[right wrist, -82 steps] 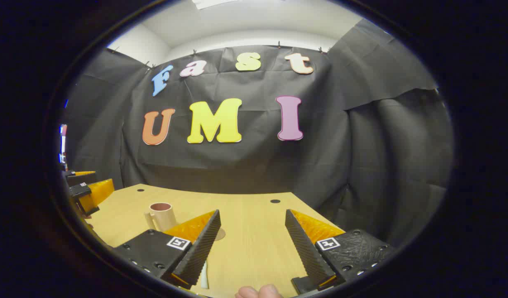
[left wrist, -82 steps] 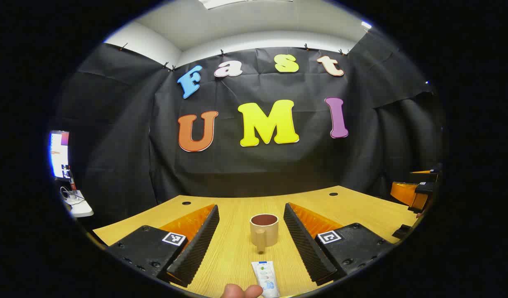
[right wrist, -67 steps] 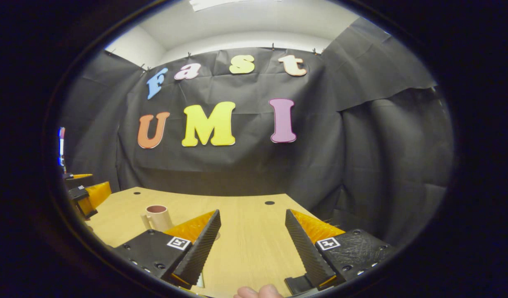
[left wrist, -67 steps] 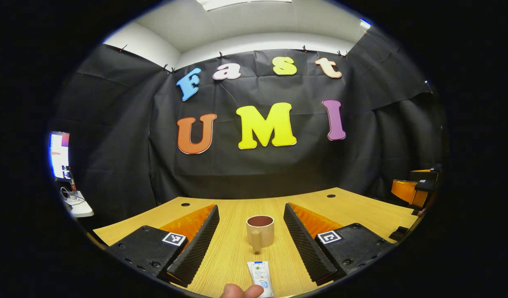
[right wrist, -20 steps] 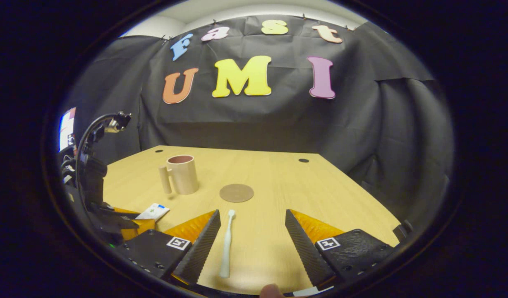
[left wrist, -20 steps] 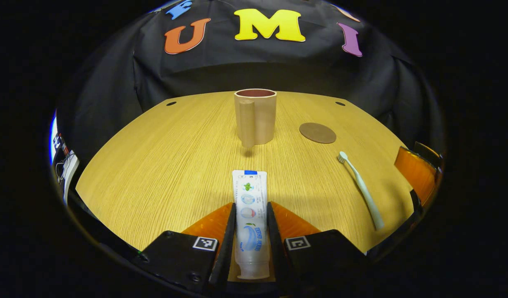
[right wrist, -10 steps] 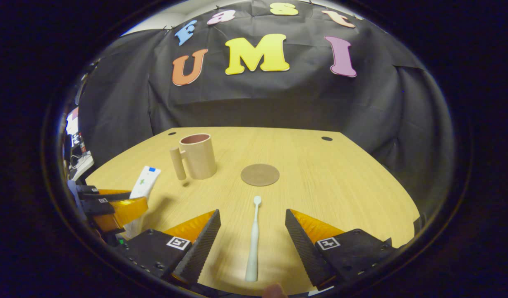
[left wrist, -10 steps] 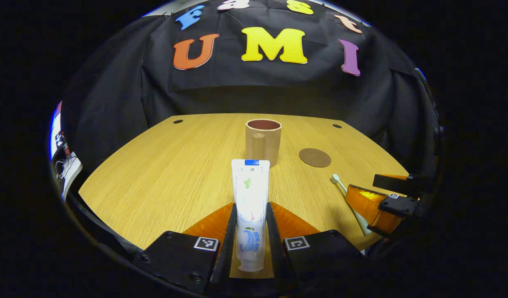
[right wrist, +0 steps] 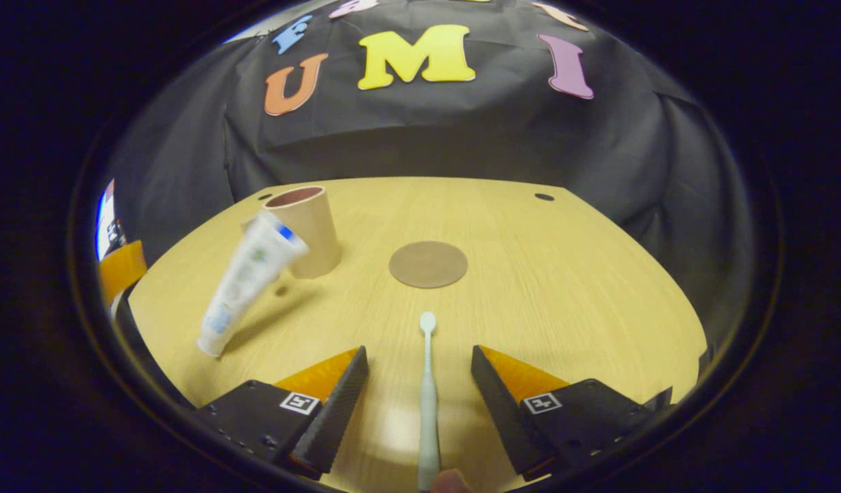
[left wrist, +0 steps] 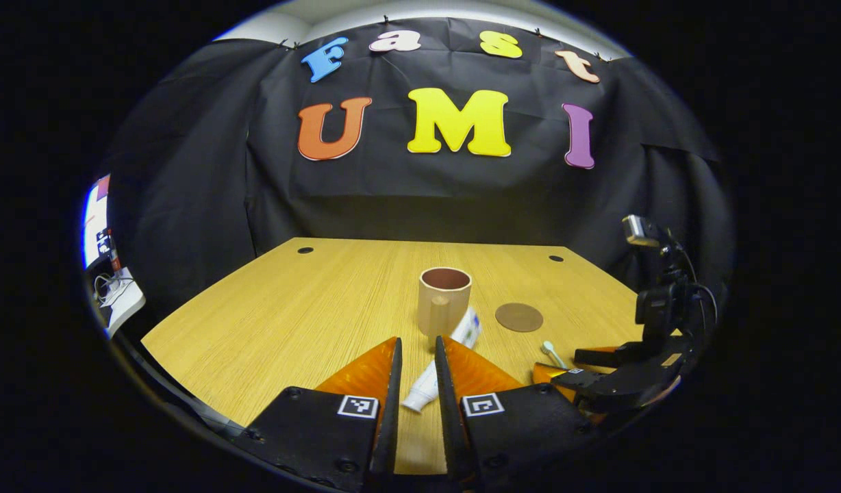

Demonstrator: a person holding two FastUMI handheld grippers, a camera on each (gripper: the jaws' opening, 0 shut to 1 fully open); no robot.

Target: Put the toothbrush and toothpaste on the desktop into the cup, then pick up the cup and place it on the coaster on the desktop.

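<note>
The tan cup (left wrist: 444, 298) (right wrist: 304, 233) stands upright mid-desk, and the brown round coaster (left wrist: 519, 317) (right wrist: 428, 263) lies to its right. The white toothpaste tube (left wrist: 461, 337) (right wrist: 246, 281) is tilted and blurred, its flat end against the cup and its cap low by the desk. My left gripper (left wrist: 416, 342) is shut, with the tube just beyond its tips, outside the fingers. My right gripper (right wrist: 419, 352) (left wrist: 564, 373) is open and low over the desk. The white toothbrush (right wrist: 428, 383) (left wrist: 549, 350) lies between its fingers, head toward the coaster.
The wooden desk (left wrist: 290, 308) has small cable holes (left wrist: 305, 250) near its far edge and ends at the black cloth wall. A lit monitor (left wrist: 95, 222) and cables sit off the desk's left side.
Half a second ago my left gripper held the toothpaste upright; now the tube is out of the fingers and tipped against the cup. The right gripper has sunk further along the toothbrush.
</note>
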